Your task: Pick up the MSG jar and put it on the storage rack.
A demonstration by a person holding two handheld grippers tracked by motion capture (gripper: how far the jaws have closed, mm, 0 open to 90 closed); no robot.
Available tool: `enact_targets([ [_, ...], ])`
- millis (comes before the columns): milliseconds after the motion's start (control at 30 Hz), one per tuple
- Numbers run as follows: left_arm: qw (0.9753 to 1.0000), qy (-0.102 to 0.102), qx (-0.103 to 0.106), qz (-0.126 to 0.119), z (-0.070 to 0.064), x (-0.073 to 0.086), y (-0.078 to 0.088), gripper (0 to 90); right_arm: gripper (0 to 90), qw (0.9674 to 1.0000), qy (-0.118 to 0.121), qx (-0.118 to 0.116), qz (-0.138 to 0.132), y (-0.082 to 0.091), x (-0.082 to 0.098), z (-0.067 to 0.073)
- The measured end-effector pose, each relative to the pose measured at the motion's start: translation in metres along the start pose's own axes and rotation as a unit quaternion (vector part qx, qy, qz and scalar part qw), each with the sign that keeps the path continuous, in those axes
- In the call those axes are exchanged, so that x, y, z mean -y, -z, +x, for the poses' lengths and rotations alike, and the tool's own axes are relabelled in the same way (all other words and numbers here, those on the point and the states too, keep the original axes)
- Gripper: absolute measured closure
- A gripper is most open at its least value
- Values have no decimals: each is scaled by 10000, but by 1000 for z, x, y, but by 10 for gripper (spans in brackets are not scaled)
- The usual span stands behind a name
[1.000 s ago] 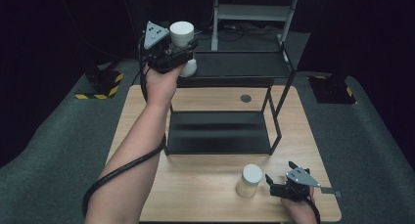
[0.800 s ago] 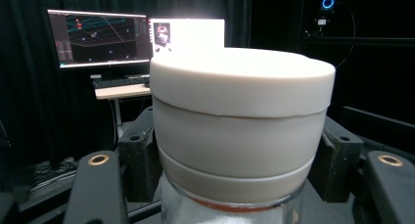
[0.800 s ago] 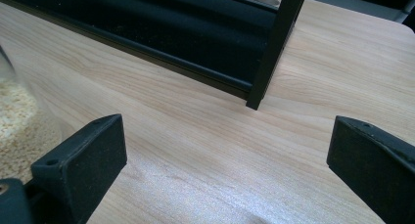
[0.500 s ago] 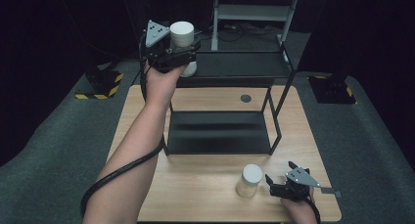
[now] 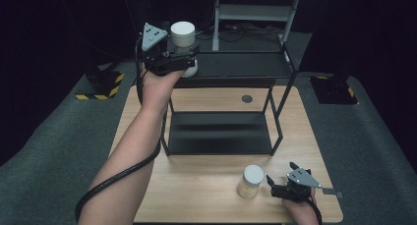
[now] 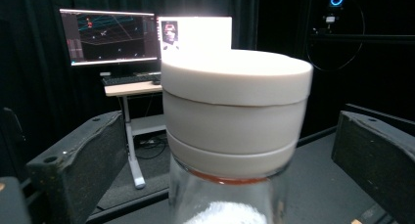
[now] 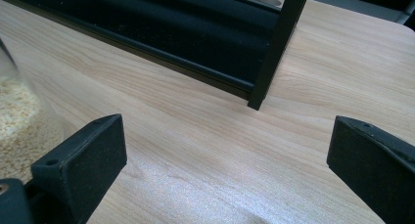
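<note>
1. Both tongs are spread wide, and neither one is pinching anything.
2. Up at the back, the left gripper sits at the top shelf of a black rack.
3. Its jaws have just been opening. A white-lidded jar is between them, but the pads do not press on it.
4. In the left gripper view, the jar's white lid is very close to the camera, with a black jaw well off on each side.
5. Under the lid you can see clear glass, with something white inside at the bottom edge of the picture.
6. This jar stands upright at the left end of the top shelf.
7. The person's left arm reaches up from the bottom of the high view, and a black cable hangs along it.
8. The right gripper is low down, near the front right corner of the wooden table.
9. Its jaws point at bare wood, with nothing between them.
10. A second jar with a white lid stands on the table just beside the right gripper, on its left.
11. In the right gripper view, that second jar shows at the left edge, with pale grains inside it.
12. A leg of the rack stands on the table ahead of the right gripper.
13. Far behind the top jar, the left gripper view shows two lit screens on a desk.
</note>
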State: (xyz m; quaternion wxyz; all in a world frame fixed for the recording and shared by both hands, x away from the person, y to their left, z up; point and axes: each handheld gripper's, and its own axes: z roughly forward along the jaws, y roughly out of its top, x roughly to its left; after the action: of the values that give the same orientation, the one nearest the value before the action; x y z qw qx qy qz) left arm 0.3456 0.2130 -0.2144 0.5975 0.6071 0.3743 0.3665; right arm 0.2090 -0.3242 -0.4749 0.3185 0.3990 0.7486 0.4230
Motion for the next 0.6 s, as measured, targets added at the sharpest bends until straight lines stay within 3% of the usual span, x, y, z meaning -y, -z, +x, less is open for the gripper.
enact_targets([
  [600,9999,-104,-22,-24,-11,10,31,4,2,10000,48,9,10,0,0,1],
])
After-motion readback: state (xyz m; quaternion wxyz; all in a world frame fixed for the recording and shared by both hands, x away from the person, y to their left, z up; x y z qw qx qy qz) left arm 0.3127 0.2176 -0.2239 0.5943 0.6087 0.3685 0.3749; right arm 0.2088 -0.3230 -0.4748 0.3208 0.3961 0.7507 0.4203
